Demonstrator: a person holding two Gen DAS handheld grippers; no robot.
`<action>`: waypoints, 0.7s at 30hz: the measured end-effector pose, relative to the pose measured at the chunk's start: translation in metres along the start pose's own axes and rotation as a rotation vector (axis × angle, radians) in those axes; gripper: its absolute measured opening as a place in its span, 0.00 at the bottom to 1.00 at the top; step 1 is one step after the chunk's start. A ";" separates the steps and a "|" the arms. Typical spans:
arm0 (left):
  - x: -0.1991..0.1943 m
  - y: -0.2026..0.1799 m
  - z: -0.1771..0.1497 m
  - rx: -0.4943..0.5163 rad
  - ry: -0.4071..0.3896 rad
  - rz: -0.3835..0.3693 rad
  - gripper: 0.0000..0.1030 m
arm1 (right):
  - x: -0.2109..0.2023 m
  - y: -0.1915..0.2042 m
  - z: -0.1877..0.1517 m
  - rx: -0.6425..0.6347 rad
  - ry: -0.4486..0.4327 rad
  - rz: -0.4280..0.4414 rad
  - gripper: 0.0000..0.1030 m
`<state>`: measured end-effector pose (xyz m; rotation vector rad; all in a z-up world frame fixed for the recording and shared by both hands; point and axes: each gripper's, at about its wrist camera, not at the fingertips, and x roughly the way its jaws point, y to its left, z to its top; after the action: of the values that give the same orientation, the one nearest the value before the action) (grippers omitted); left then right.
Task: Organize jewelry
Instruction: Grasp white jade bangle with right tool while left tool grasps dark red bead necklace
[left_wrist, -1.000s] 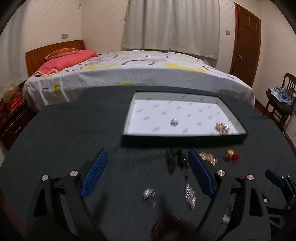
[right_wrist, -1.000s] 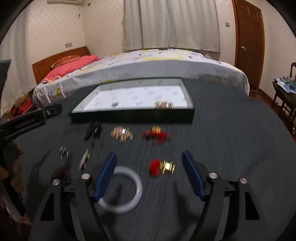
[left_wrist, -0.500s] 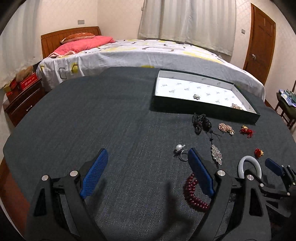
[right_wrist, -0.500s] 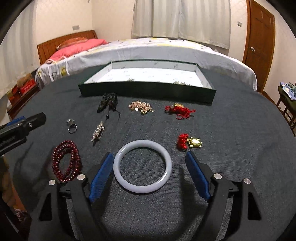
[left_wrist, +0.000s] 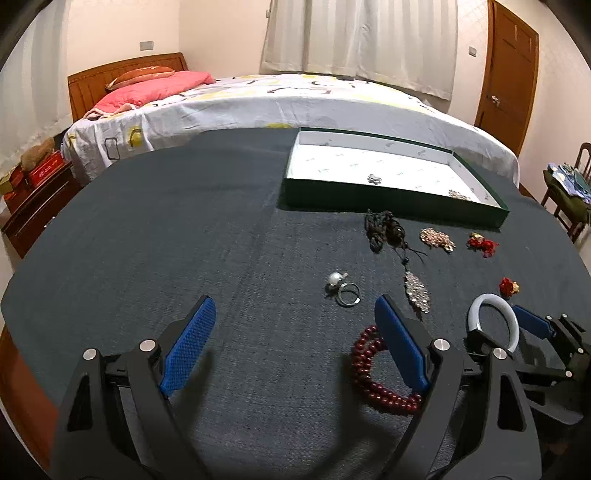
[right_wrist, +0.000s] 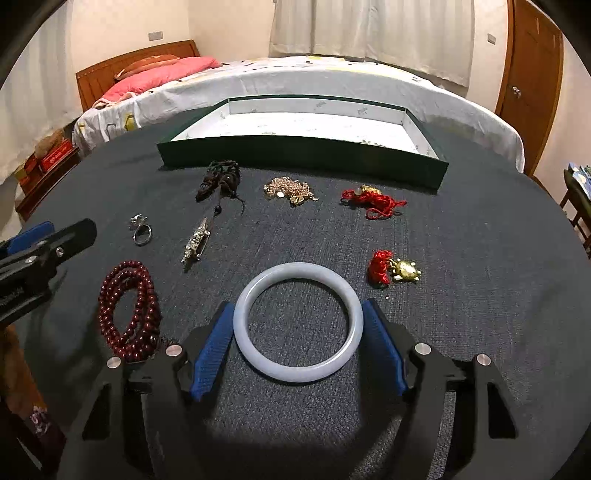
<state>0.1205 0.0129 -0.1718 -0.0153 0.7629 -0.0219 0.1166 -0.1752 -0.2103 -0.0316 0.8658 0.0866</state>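
Right fingers (right_wrist: 218, 343) seemingly touch bangle (right_wrist: 298, 320); left fingers (left_wrist: 190, 347) wide over dark tablecloth (left_wrist: 184, 240).

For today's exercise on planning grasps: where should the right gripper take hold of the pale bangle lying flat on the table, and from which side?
Grip the pale bangle across its widest span, pads on the outer rim at left and right, coming in from its near side. It lies flat, and the right gripper already brackets it there; whether the pads touch it is unclear.

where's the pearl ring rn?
Pearl ring lies on the table left of the silver pendant, beyond the red bead bracelet, ahead of the left gripper.
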 end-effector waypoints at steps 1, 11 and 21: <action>0.000 -0.003 -0.001 0.000 0.003 -0.009 0.83 | -0.002 -0.003 -0.001 0.011 -0.002 0.005 0.66; 0.005 -0.036 -0.010 0.035 0.050 -0.093 0.83 | -0.025 -0.033 -0.003 0.064 -0.047 -0.007 0.66; 0.017 -0.048 -0.024 0.051 0.120 -0.094 0.83 | -0.034 -0.052 -0.013 0.108 -0.054 -0.003 0.66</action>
<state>0.1153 -0.0361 -0.1997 -0.0015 0.8809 -0.1327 0.0893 -0.2300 -0.1937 0.0705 0.8158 0.0371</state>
